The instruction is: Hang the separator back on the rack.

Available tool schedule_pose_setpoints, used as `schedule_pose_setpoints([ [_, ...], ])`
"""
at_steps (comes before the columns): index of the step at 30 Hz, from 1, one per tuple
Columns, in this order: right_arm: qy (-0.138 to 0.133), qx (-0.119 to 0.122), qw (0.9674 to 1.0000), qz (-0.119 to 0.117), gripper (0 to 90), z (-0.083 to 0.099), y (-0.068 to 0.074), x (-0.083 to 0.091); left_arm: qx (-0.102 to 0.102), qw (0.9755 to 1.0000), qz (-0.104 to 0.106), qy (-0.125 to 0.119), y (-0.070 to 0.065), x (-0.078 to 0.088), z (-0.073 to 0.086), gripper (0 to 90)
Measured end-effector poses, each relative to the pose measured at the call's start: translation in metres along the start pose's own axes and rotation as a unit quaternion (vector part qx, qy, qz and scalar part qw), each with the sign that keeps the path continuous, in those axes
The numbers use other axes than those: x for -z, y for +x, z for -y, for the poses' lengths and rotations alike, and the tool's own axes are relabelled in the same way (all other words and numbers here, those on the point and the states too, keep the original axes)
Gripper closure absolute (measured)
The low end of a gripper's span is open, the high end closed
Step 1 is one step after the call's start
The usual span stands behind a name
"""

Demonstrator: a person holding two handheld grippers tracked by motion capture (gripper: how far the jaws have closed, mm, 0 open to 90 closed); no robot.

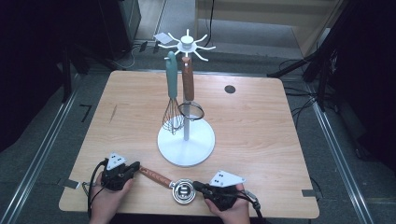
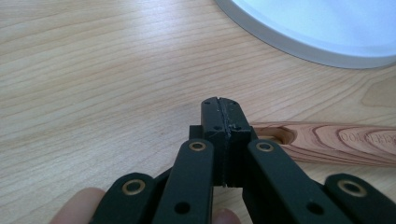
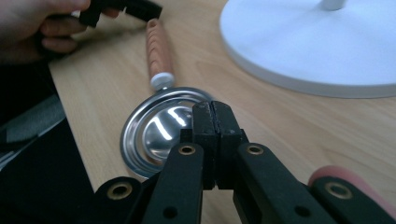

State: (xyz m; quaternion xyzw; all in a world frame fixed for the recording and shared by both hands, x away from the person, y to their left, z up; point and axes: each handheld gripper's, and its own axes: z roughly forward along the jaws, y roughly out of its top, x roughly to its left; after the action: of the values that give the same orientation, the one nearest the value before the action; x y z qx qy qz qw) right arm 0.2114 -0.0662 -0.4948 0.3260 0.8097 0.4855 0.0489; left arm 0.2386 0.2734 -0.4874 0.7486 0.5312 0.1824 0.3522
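left jaws: pressed together, nothing between them; the left gripper (image 2: pixel 219 116) has its tip just beside the hole end of the ladle's wooden handle (image 2: pixel 327 142); can't tell if it touches.
right jaws: pressed together, empty; the right gripper (image 3: pixel 215 119) tip sits over the near rim of the ladle bowl (image 3: pixel 156 128); contact not clear.
left hand: hand (image 1: pixel 108 200) wraps the gripper body from behind at the table's near edge, gripper (image 1: pixel 135 166) low and pointing right along the table top toward the handle end.
right hand: hand (image 1: pixel 232 210) at the near edge, gripper (image 1: pixel 197 185) low and pointing left at the bowl.
ladle: lies flat on the table (image 1: pixel 261 130) between the two grippers, just in front of the stand base, handle (image 1: pixel 155 176) toward the left gripper, steel bowl (image 1: pixel 182 191) toward the right one.
stand: white rack, round base (image 1: pixel 187 145) mid-table, behind the ladle.
on stand: whisk (image 1: pixel 173 93) with teal handle and a wood-handled strainer (image 1: pixel 189 88) hang from the top hooks, above the base.
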Motion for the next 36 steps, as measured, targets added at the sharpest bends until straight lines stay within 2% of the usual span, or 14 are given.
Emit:
schedule_pose_setpoints([
  [3,0.018,0.014,0.9997,-0.001,90.0,0.001,0.005,-0.008,0.001,1.0000,-0.001,-0.001,-0.003,-0.001,0.000,90.0],
  [5,0.034,0.024,0.9991,0.006,90.0,0.002,0.007,-0.012,0.000,1.0000,0.001,-0.001,-0.005,-0.002,0.000,90.0],
  [12,0.055,0.027,0.9976,0.033,90.0,0.003,0.003,-0.013,-0.008,1.0000,0.005,-0.002,-0.013,-0.006,-0.003,90.0],
  [14,0.055,0.029,0.9976,0.032,90.0,0.004,0.001,-0.011,-0.007,0.9999,0.008,-0.001,-0.013,-0.006,-0.003,90.0],
  [18,0.057,0.032,0.9967,0.047,90.0,0.005,-0.004,-0.006,-0.004,0.9999,0.017,-0.001,-0.014,-0.007,-0.002,90.0],
  [27,0.053,0.018,0.9964,0.064,90.0,0.010,-0.020,0.007,-0.025,0.9992,0.031,0.003,-0.031,-0.009,-0.002,90.0],
  [33,0.057,0.020,0.9954,0.075,90.0,0.014,-0.028,0.018,-0.016,0.9993,0.033,-0.010,-0.025,-0.006,-0.002,90.0],
  [36,0.056,0.019,0.9957,0.071,90.0,0.017,-0.037,0.026,-0.013,0.9993,0.032,-0.016,-0.022,-0.004,-0.002,90.0],
])
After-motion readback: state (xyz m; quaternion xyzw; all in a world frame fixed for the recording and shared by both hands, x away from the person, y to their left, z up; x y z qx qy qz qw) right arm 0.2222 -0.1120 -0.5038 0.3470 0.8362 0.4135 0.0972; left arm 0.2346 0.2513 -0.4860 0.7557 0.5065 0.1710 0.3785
